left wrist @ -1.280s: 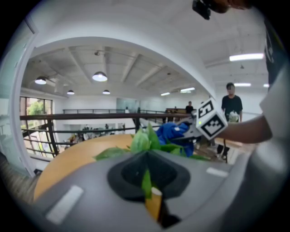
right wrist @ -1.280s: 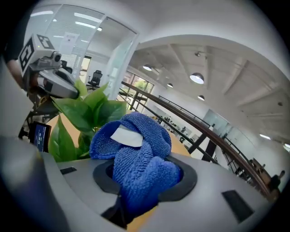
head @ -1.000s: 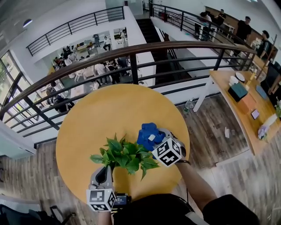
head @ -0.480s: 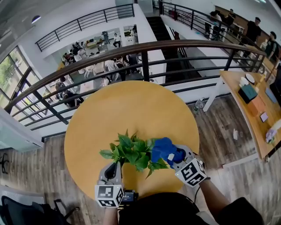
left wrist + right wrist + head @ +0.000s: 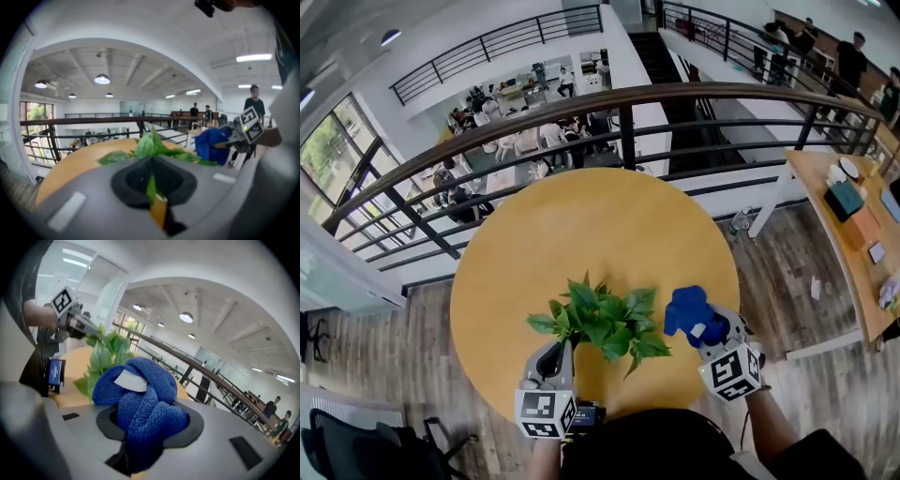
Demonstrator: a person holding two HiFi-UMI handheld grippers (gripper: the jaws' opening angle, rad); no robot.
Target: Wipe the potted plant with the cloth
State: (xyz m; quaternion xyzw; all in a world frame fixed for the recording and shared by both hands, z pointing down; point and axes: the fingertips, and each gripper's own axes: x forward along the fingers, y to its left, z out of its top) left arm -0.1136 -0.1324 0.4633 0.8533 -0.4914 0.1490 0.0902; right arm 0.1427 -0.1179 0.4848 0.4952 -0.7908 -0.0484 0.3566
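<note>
Fingers: left gripper (image 5: pixel 554 354) pinches a potted plant (image 5: pixel 600 323) leaf steady; right gripper (image 5: pixel 710 331), clamping the cloth (image 5: pixel 686 307) beside it, should stroke leaves lightly.

I'm looking down on a round yellow-wood table (image 5: pixel 534 225) standing beside a dark curved railing (image 5: pixel 619 98). Plank flooring (image 5: pixel 422 347) is running around it, and a long desk (image 5: pixel 820 202) is sitting at the right. Daylight is coming through tall windows (image 5: pixel 328 150) on the left, and round ceiling lamps (image 5: pixel 101 79) are glowing.

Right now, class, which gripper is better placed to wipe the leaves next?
Right. The right gripper holds the blue cloth beside the potted plant; the left gripper is pinching a leaf.
</note>
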